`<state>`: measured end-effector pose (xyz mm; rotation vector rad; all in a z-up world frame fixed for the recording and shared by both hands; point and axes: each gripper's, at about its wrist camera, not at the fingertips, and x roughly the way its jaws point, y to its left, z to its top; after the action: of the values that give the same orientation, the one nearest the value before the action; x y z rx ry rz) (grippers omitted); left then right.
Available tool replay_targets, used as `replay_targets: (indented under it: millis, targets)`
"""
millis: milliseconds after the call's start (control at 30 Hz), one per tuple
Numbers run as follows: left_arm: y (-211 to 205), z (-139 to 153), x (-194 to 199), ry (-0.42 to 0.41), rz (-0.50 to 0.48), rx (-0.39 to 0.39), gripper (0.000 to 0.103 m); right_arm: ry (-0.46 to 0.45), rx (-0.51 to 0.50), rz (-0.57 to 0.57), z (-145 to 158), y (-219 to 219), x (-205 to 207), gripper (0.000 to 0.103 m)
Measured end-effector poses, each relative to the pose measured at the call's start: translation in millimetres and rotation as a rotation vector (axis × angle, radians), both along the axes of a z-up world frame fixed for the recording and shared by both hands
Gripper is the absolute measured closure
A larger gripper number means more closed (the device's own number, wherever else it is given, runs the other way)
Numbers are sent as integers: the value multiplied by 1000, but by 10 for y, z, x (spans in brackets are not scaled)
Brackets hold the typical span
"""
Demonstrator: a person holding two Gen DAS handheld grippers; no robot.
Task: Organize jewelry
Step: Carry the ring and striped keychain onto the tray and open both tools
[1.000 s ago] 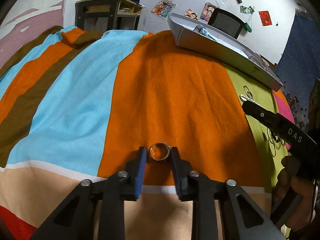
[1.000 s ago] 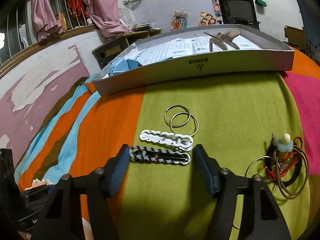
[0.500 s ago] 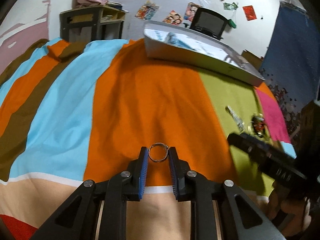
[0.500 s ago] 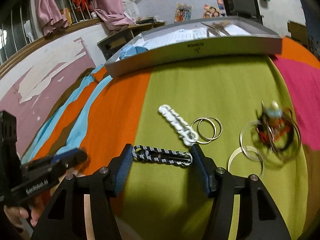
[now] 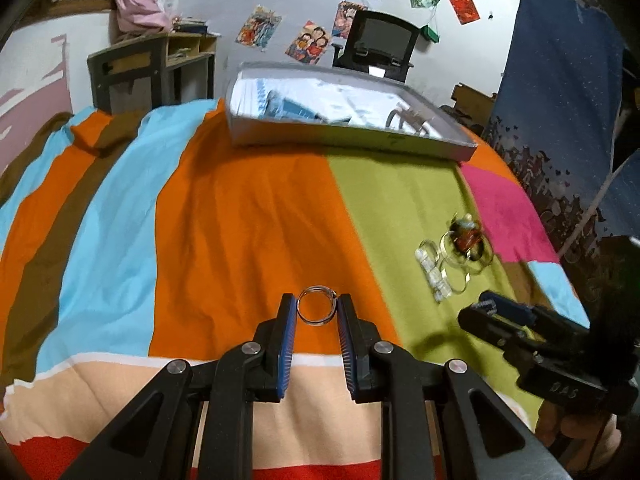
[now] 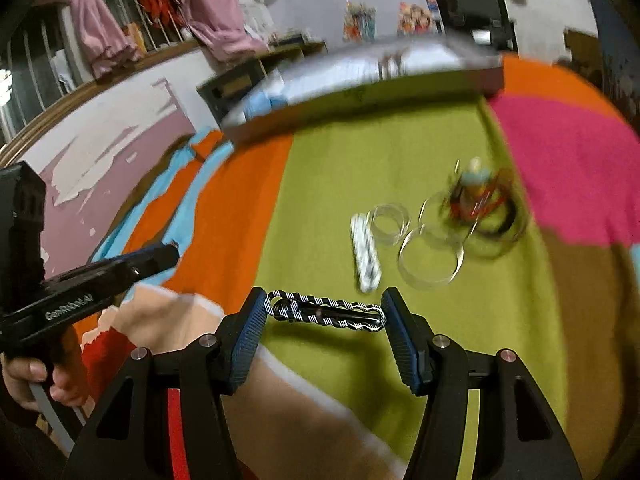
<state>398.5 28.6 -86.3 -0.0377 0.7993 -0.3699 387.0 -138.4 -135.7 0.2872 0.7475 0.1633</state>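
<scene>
My left gripper (image 5: 317,311) is shut on a silver ring (image 5: 317,310), held above the orange stripe of the cloth. In the right wrist view my right gripper (image 6: 325,314) is shut on a black-and-white striped clip (image 6: 326,313), gripped end to end above the green stripe. On that green stripe lie a white clip (image 6: 365,258), clear hoops (image 6: 431,258) and a tangle of red and black bands (image 6: 482,204). The grey tray (image 5: 348,138) stands at the far edge of the cloth, with a blue item and a hair claw inside.
The striped cloth (image 5: 248,216) covers the whole surface. A desk (image 5: 152,68) and an office chair (image 5: 376,46) stand behind the tray. A blue curtain (image 5: 560,92) hangs at the right. A hand (image 6: 36,380) holds the left gripper's handle in the right wrist view.
Both grippers lifted and drew back with their loads. The striped clip left the pile on the green stripe; the left view swung right, and the tray looks farther off.
</scene>
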Motion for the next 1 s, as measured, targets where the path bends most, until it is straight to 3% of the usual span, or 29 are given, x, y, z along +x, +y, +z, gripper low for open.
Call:
replay_targets:
  millis: [233, 400, 700, 867, 1000]
  targets:
    - [-319, 472, 338, -101, 4, -45, 83, -160, -68, 3, 663, -393, 370, 49]
    - [-596, 639, 968, -146, 5, -96, 83, -235, -162, -46, 1014, -787, 927, 49]
    - [-946, 348, 1853, -101, 44, -73, 83, -166, -273, -58, 974, -1162, 1851, 49]
    - [-1026, 199, 1974, -65, 35, -39, 83, -93, -315, -34, 805, -1162, 2090, 49]
    - [-1075, 114, 2001, -58, 39, -21, 83, -93, -337, -16, 778, -1164, 2104, 49]
